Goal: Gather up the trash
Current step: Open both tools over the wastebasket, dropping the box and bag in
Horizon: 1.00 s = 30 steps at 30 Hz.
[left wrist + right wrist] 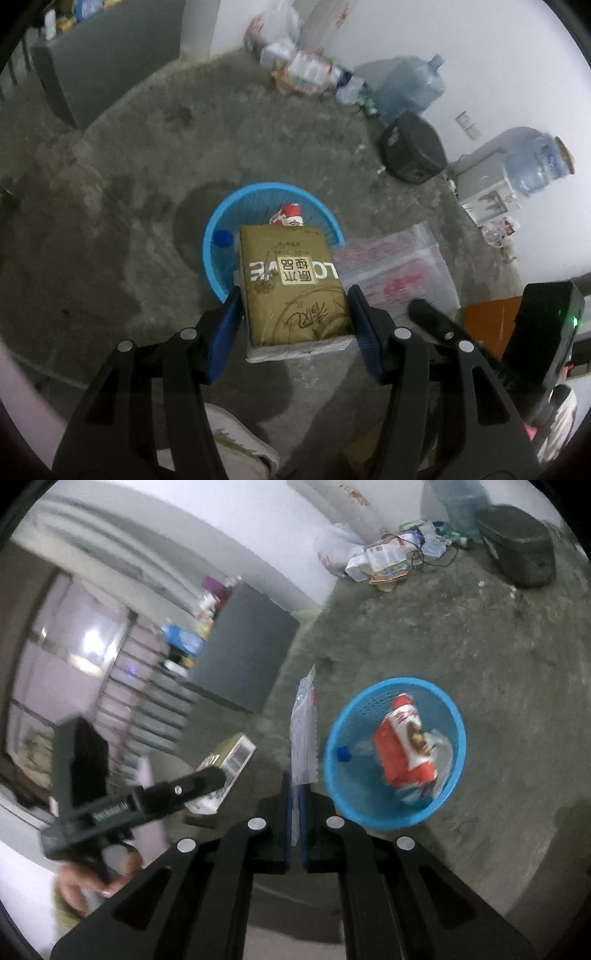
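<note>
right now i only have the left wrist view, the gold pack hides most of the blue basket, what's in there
Observer: In the right wrist view the blue basket holds a red and white wrapper on top of other litter.
Operator: is the blue cap i see loose
Observer: No, it sits on a clear bottle lying in the basket, cap toward the rim.
Operator: what's the right gripper doing
Observer: The right gripper is shut on a clear plastic bag, which stands up edge-on beside the basket, not over it.
</note>
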Tool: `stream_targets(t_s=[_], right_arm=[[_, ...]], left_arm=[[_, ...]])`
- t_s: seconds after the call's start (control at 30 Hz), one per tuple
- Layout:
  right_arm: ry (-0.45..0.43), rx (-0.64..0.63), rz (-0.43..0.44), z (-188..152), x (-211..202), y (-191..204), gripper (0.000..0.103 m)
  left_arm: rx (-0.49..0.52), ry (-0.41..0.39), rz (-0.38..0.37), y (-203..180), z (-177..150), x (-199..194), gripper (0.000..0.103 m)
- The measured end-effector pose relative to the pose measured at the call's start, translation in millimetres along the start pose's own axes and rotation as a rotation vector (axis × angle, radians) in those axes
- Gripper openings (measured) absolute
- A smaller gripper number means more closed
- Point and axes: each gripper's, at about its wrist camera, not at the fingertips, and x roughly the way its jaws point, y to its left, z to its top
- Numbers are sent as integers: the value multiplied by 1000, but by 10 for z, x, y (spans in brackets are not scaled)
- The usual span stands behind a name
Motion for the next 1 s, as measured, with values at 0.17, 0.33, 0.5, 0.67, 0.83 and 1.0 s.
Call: stream_targets(t_s=[0.17, 0.33, 0.5, 0.67, 0.83, 1.0], right_arm=[[46, -173, -95, 162, 666, -75, 6], [196, -381, -290, 47, 1395, -270, 20], [195, -316, -285, 48, 1342, -472, 35], [147, -286, -261, 54, 1108, -545, 41], [148, -281, -271, 34, 1030, -538, 42], [133, -282, -268, -39, 990, -466, 42]], left_arm=[[-46, 56, 7, 110, 207, 538, 66], [-124, 96, 39, 223, 367, 939, 74], [-101, 63, 13, 199, 374, 819, 75], [-79, -1, 22, 115, 358, 543, 76], [-44, -104, 45, 42, 264, 72, 81], [10, -227, 78, 7, 75, -586, 84]])
